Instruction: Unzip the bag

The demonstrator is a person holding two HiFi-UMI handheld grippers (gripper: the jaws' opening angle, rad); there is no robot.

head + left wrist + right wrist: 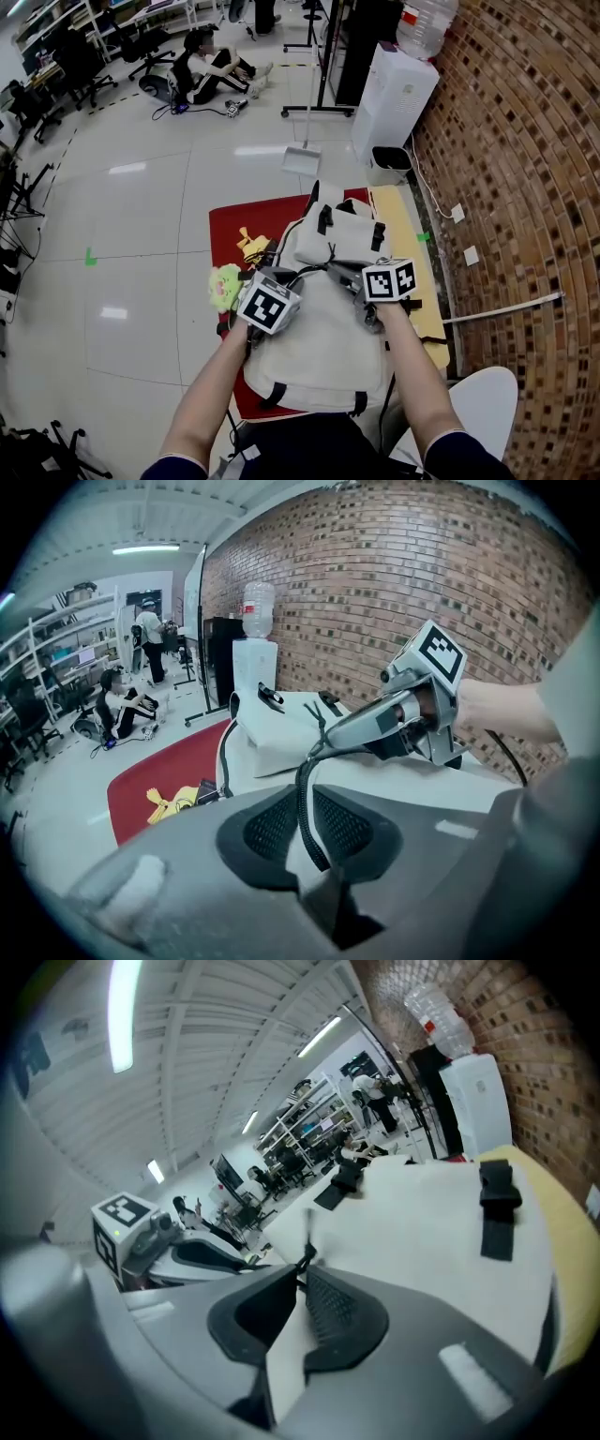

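Observation:
A cream backpack with black straps lies on the table, top away from me. A black braided zipper cord rises from its top. My left gripper has that cord running up between its pads, and its jaws stand nearly together, pressing on it. My right gripper reaches in from the right and pinches the cord's knotted end at its tips. In the right gripper view the small black pull sits between the tips of the right gripper, over the pale bag.
A red cloth and a yellow mat cover the table. A green plush toy and a yellow toy lie left of the bag. A brick wall and a water dispenser stand on the right. A person sits on the floor.

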